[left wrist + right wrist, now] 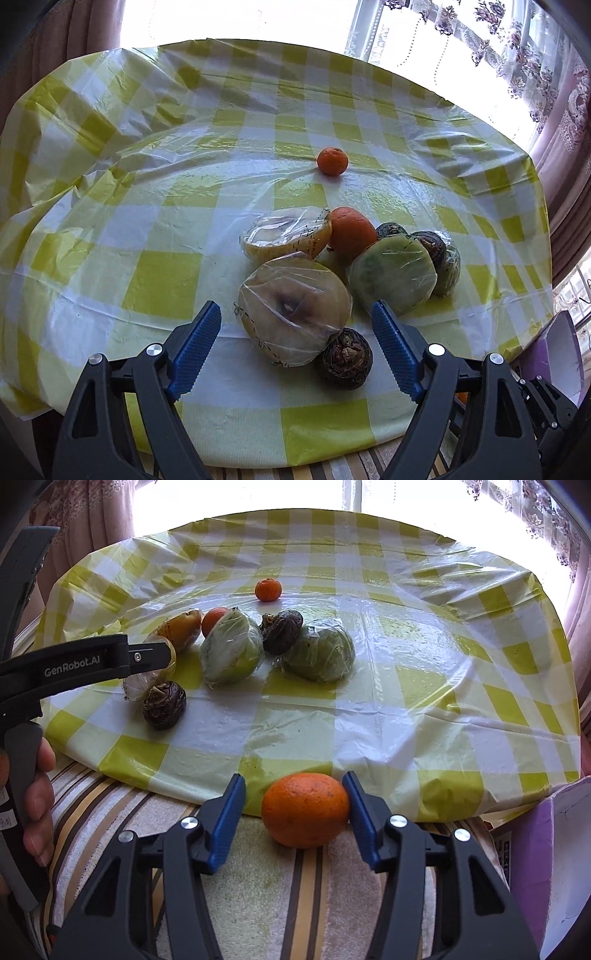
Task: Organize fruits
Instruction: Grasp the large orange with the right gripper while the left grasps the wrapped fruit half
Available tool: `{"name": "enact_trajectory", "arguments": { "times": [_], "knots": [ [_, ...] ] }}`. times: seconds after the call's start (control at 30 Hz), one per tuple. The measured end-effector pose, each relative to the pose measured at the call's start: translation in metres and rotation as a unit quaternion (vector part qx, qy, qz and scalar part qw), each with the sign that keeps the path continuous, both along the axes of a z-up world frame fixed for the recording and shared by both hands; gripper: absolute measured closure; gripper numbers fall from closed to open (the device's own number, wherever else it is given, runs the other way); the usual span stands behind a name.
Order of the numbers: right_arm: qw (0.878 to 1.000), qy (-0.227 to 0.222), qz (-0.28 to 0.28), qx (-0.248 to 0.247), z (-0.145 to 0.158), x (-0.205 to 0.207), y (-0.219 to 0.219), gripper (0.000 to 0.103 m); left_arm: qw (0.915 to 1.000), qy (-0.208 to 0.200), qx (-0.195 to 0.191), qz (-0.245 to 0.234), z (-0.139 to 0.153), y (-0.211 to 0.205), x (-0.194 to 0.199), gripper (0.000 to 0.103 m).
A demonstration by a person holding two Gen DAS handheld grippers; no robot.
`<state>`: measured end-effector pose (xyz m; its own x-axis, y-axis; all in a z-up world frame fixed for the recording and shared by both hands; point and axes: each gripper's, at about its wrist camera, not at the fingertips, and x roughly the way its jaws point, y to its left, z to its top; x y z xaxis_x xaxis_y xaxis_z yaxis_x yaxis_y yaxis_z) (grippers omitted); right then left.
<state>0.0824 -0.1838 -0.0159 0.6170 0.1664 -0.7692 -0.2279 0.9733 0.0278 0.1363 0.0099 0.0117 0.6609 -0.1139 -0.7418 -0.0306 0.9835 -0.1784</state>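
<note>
Right tongs (295, 805) around orange (304, 809) at worktop's near edge, one pad touching, other apart. Left tongs (295, 325) wide over wrapped fruit half (293, 317). No containers seen.

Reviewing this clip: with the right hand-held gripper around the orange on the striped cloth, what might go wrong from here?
1. The right hand-held gripper touches the orange with one pad only; a gap remains at the other, so the round fruit may roll aside.
2. The open left hand-held gripper faces a wrapped fruit half leaning on a dark round fruit; the glossy film looks slippery, and lifting it may set that fruit rolling.
</note>
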Motion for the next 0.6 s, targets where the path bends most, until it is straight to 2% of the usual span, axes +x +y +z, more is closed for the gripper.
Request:
{"name": "enact_trajectory", "arguments": {
  "times": [0.1, 0.13, 0.23, 0.6],
  "knots": [
    [1.000, -0.002, -0.004, 0.001, 0.000, 0.001, -0.002, 0.055, 1.0000, 0.010, 0.001, 0.000, -0.004, 0.000, 0.007, 0.026],
    [1.000, -0.003, -0.006, 0.001, 0.000, 0.001, -0.003, 0.058, 0.9999, 0.014, 0.002, -0.001, -0.006, -0.001, 0.009, 0.031],
    [1.000, -0.004, -0.011, 0.004, 0.000, 0.000, -0.006, 0.061, 0.9998, 0.020, 0.008, 0.001, -0.008, -0.003, 0.013, 0.037],
    [1.000, -0.005, -0.010, 0.016, 0.003, -0.005, -0.007, 0.062, 0.9997, 0.019, 0.014, 0.006, -0.005, -0.003, 0.008, 0.042]
  ]
}}
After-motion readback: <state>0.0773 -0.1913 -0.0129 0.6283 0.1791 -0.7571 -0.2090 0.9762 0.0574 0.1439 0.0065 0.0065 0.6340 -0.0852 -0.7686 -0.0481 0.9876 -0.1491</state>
